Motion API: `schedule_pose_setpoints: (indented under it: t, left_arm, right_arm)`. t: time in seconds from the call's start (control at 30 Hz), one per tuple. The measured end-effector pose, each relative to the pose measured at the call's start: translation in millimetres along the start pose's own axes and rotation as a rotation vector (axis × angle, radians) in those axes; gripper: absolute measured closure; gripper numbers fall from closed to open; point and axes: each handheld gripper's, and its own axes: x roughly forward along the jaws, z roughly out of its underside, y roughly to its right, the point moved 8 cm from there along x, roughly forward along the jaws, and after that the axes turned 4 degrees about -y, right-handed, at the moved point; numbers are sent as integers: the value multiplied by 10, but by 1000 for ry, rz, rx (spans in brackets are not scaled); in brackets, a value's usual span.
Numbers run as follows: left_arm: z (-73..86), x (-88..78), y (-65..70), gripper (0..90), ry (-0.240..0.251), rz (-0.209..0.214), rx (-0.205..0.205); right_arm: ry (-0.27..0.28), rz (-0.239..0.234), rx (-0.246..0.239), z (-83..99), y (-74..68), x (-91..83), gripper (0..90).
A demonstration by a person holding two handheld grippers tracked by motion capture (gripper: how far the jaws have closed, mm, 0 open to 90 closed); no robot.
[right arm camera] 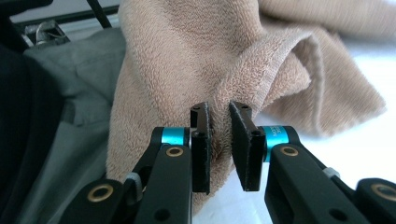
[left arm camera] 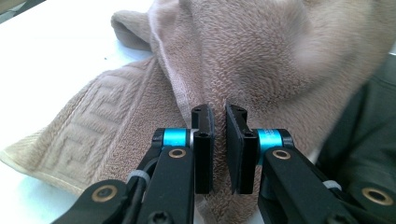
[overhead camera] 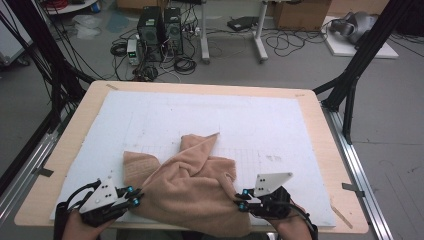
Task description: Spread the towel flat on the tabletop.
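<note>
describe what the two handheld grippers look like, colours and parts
Both the left gripper and the right gripper are black, with flat rectangular black pads, bright blue collars behind them and brass-coloured pivot rivets. Each carries a pale three-cornered plate on top, and a black cable trails from the left one.

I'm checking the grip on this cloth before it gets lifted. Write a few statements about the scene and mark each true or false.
1. The towel is tan and lies crumpled near the table's front edge. True.
2. The left gripper is clamped on the towel's left side. True: in the left gripper view its jaws pinch a fold.
3. The right gripper hangs wide open above the towel. False: its jaws are closed on a fold at the towel's right side.
4. The towel is folded into a neat square. False: it is bunched, with one corner pointing away from the person.
5. The towel rests on a white mat. True.
</note>
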Motion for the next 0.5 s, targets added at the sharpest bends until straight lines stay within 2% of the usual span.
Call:
schedule_pose_setpoints:
  t: [0.07,0.1,0.17,0.23,0.3,0.37,0.43,0.5]
  left_arm:
    - [35,-36,44,815,-6,10,1]
    - [52,-57,66,812,-12,14,1]
    - [40,-93,82,784,-8,24,0]
    - [-22,-129,67,716,5,30,-5]
    - [-115,-148,45,666,24,30,1]
    - [-231,-141,7,653,32,33,19]
    - [-371,-79,-49,628,37,37,41]
    - [-479,3,-92,619,39,49,52]
  right_arm:
    - [0,-10,2,32,-62,-18,767]
    - [-1,-18,5,34,-84,-30,727]
    - [27,-17,11,-15,-116,-77,637]
    - [67,-18,8,-96,-113,-158,591]
    - [104,3,9,-212,-46,-272,546]
    - [109,16,7,-247,-7,-305,541]
    - [126,43,7,-329,106,-345,539]
    - [121,73,22,-376,232,-326,534]
